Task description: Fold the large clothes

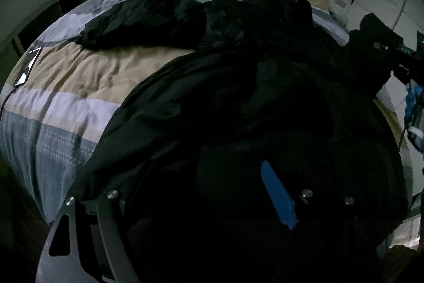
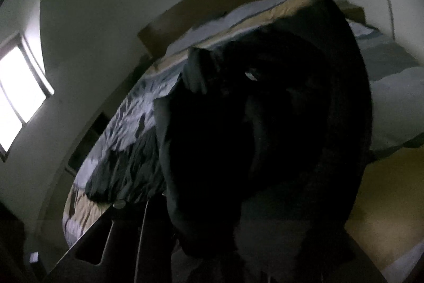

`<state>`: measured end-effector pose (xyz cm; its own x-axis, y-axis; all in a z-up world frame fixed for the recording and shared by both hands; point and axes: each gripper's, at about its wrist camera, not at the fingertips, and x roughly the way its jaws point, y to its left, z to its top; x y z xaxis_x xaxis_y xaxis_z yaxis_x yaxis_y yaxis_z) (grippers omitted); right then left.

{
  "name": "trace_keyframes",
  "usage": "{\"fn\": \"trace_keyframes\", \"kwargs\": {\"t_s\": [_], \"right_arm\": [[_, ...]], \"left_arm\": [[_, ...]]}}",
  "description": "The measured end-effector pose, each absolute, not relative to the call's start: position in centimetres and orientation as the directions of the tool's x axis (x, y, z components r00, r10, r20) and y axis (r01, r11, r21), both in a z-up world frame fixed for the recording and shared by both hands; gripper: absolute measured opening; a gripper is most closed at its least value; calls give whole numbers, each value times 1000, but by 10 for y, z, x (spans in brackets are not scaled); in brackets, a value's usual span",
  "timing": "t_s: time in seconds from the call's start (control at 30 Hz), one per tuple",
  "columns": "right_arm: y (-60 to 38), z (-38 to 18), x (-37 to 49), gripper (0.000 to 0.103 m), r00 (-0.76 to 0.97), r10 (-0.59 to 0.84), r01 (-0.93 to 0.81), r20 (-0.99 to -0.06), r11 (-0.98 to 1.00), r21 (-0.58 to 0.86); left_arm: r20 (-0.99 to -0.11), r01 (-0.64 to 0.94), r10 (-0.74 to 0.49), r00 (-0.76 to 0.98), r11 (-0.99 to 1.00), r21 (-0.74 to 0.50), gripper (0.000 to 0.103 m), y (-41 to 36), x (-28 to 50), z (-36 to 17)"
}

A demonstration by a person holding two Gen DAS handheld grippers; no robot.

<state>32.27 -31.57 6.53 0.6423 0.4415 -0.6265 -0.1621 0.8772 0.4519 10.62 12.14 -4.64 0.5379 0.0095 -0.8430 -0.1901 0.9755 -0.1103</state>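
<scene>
Folding step appears mid-carry: black garment lies spread over the striped bed cover, filling the space ahead of and beneath the left claw. One sleeve stretches far ahead and to the left of that claw, flat on the cover.

Left claw: blue pad of its right-hand finger shows against the dark cloth; the opposite finger is lost in shadow. Gap and grip cannot be told.

Right claw: raised and tilted, with a thick hanging mass of the black garment directly ahead of it and draped downward. Fingertips are buried in the dark fabric; it probably has hold of an edge, but neither gap nor grip is visible. Frame is motion-blurred.

Judgement: a side or hem is being lifted to bring across the body of the garment. Next move calls for carrying the raised portion over the flat part, keeping the edge taut, then laying it down aligned; the outstretched sleeve wants tucking in.

Containers: none seen. The bed cover alone bears the garment.
</scene>
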Motion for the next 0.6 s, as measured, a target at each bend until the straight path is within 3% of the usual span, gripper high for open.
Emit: {"fn": "trace_keyframes", "kwargs": {"t_s": [0.27, 0.43, 0.6], "right_arm": [[-261, 31, 312, 39, 533, 446, -224, -719, 894, 389], [-244, 11, 302, 58, 462, 465, -259, -755, 885, 386], [-221, 8, 289, 66, 429, 479, -311, -766, 874, 373]], "left_arm": [[-842, -211, 7, 540, 969, -128, 80, 135, 102, -51], [-837, -222, 13, 547, 966, -130, 80, 140, 99, -48], [-819, -220, 46, 572, 970, -100, 80, 138, 92, -36]]}}
